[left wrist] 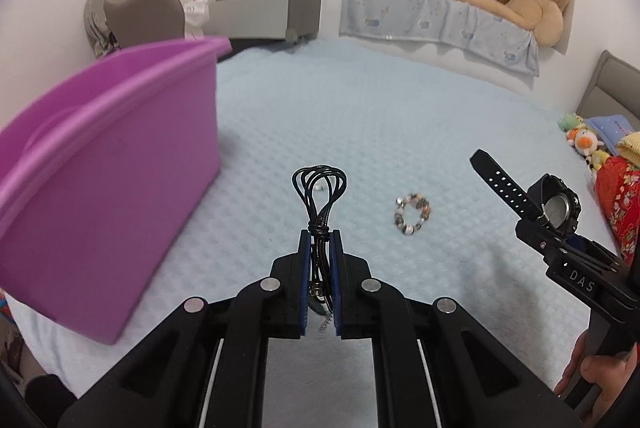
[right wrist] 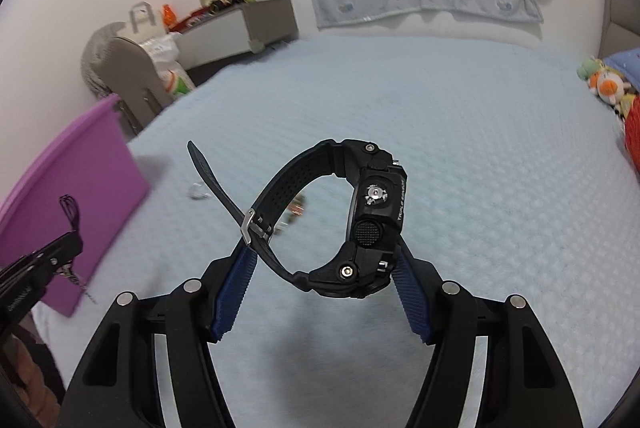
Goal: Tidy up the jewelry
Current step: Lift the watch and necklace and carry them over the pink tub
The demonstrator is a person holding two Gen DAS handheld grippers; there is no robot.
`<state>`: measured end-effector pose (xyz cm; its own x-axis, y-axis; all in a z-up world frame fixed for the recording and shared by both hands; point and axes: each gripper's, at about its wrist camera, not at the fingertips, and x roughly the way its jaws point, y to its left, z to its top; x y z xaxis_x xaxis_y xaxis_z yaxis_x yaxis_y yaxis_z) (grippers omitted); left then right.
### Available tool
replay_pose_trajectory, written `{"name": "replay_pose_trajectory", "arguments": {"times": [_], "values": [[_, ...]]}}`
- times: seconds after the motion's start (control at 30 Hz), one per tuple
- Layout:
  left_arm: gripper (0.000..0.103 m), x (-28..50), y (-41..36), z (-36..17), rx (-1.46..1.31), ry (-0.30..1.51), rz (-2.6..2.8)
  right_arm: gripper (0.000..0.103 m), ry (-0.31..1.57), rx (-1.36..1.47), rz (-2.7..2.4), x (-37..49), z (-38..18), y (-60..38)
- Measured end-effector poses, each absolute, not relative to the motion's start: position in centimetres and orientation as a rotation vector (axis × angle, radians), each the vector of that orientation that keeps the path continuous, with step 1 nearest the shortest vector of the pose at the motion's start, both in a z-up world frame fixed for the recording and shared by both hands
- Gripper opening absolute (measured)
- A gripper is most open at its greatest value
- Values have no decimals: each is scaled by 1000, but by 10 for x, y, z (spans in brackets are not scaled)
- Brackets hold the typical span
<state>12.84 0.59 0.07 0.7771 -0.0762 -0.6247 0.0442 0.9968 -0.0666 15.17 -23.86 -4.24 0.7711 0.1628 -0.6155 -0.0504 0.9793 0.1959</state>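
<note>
Left tongs point(left wrist: 320, 240) pinch the black cord necklace point(left wrist: 320, 196) — right tongs point(right wrist: 324, 256) clamp the watch point(right wrist: 352, 220) between their pads.

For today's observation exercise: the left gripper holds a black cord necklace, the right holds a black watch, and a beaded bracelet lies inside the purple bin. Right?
One slip: the bracelet lies on the bed, outside the bin, as the left wrist view shows. The left gripper holding the necklace and the right gripper holding the watch are correct.
</note>
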Motion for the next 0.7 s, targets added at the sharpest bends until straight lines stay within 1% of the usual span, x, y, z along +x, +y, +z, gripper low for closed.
{"name": "replay_pose_trajectory", "arguments": {"times": [0.2,0.4,0.53,0.7], "values": [[9,108,32,44,-66,607,-53,64,619,161,173,138,1,-200],[9,92,70,84,-88,541,-32,64,560,116,280,126,48,-138],[9,89,105,106,-92,506,10,64,545,112,365,129,67,-97],[9,89,154,122,-105,486,85,64,546,105,463,142,83,-40]]}}
